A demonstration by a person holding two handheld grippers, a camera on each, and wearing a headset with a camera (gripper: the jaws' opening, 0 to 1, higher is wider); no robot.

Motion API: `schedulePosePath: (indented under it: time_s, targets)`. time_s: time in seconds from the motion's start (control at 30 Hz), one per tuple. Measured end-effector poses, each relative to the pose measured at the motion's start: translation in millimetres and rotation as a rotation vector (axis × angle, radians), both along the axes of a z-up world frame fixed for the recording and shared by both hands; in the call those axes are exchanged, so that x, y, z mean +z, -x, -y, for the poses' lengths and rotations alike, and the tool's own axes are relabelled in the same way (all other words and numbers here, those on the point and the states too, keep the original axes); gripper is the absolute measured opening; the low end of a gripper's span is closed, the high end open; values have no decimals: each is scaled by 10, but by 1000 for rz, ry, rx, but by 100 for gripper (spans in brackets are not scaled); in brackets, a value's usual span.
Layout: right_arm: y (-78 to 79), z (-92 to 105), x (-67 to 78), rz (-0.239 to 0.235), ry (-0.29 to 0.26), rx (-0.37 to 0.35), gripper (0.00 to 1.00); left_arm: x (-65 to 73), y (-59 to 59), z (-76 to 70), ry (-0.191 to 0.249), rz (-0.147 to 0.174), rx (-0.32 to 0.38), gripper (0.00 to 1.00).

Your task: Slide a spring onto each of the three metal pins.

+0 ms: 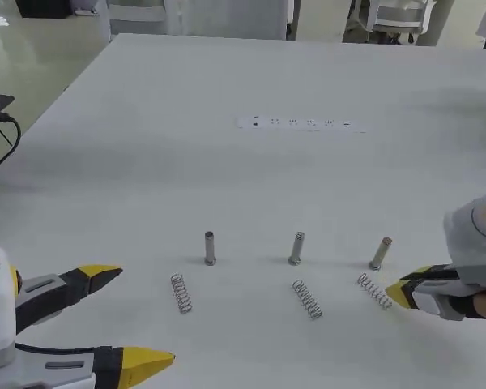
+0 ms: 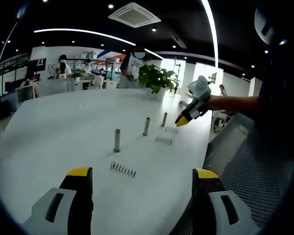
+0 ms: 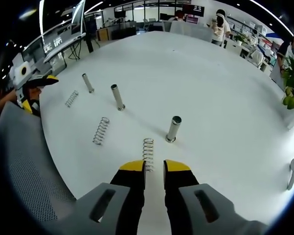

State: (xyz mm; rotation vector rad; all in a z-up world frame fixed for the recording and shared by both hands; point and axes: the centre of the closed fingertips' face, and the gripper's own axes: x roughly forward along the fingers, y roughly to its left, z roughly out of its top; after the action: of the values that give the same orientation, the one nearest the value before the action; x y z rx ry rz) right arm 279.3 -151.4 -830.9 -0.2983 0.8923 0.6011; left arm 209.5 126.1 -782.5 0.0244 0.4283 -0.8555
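Left gripper (image 1: 142, 315), right gripper (image 3: 154, 166): grey bodies with oblong slots, black jaws, yellow tips

Three springs (image 1: 307, 298) lie beside bare pins (image 1: 298, 248); right hand-held gripper (image 1: 395, 293) perhaps touches one spring.

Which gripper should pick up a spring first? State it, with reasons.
Right. The right gripper has the rightmost spring just ahead of its narrowly parted tips, beside a pin. The left gripper, wide open, stands farther back from its nearest spring.
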Motion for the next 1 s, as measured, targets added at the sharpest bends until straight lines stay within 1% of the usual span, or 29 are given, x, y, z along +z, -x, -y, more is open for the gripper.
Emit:
schedulePosePath:
  time_s: [0.1,0.27,0.37,0.53,0.87,0.9,1.0]
  targets:
    - [29,-37,-32,-14,-5,12,13,3,1,12,1,0,-2,80]
    - [44,-49,-149,-41,10,28,13,7,3,17,1,2,-4,80]
    - [47,-45,-190,-45,28,42,13,11,6,11,0,2,-2,80]
    - [35,-34,-213,-50,39,48,12,4,10,-11,-3,-2,2,80]
    - [17,-70,-261,-55,58,74,12,6,7,-13,-1,-4,3,79]
    - [7,-70,-254,-48,63,81,11,3,5,-17,-2,-4,4,79]
    - [5,-70,-252,-53,67,82,10,1,8,-25,-3,-5,4,79]
